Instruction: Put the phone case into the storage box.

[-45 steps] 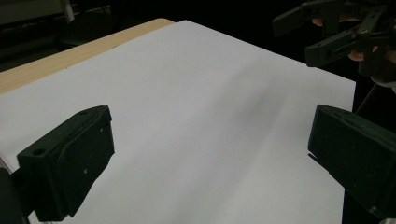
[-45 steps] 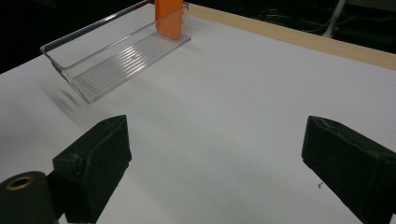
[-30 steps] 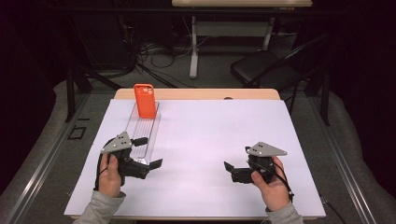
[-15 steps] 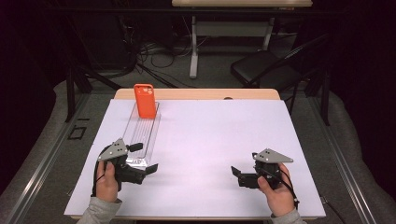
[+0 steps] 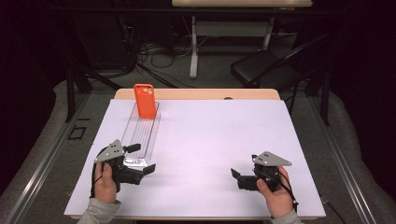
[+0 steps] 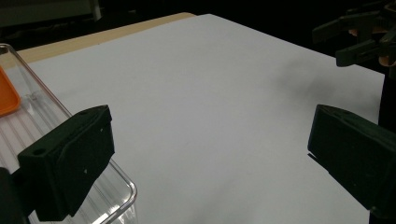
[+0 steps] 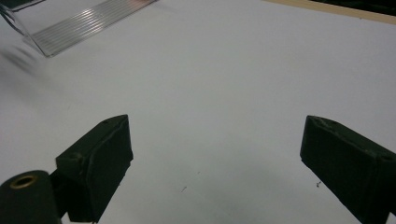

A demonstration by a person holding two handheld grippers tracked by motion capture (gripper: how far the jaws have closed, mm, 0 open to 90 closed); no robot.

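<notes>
An orange phone-shaped case [image 5: 145, 100] stands upright at the far end of a long clear ribbed tray [image 5: 143, 133] on the left of the white sheet. My left gripper [image 5: 143, 159] is open beside the tray's near end, nothing between its jaws. In the left gripper view [image 6: 210, 154] the tray's near corner [image 6: 114, 189] lies under the left jaw and the orange case's edge [image 6: 6, 99] shows at far left. My right gripper [image 5: 236, 178] is open over bare sheet at the near right, empty. The right gripper view [image 7: 219, 158] has the tray end [image 7: 84, 23] at upper left.
A white sheet [image 5: 219, 135] covers most of the wooden table [image 5: 201, 94]. The other hand's gripper [image 6: 362, 32] shows at the upper right of the left gripper view. Beyond the table are a dark folding chair [image 5: 264, 70], cables and a desk leg.
Both hands have drawn their grippers back toward the table's near edge. Both stay open and empty. The case and tray have not moved.
</notes>
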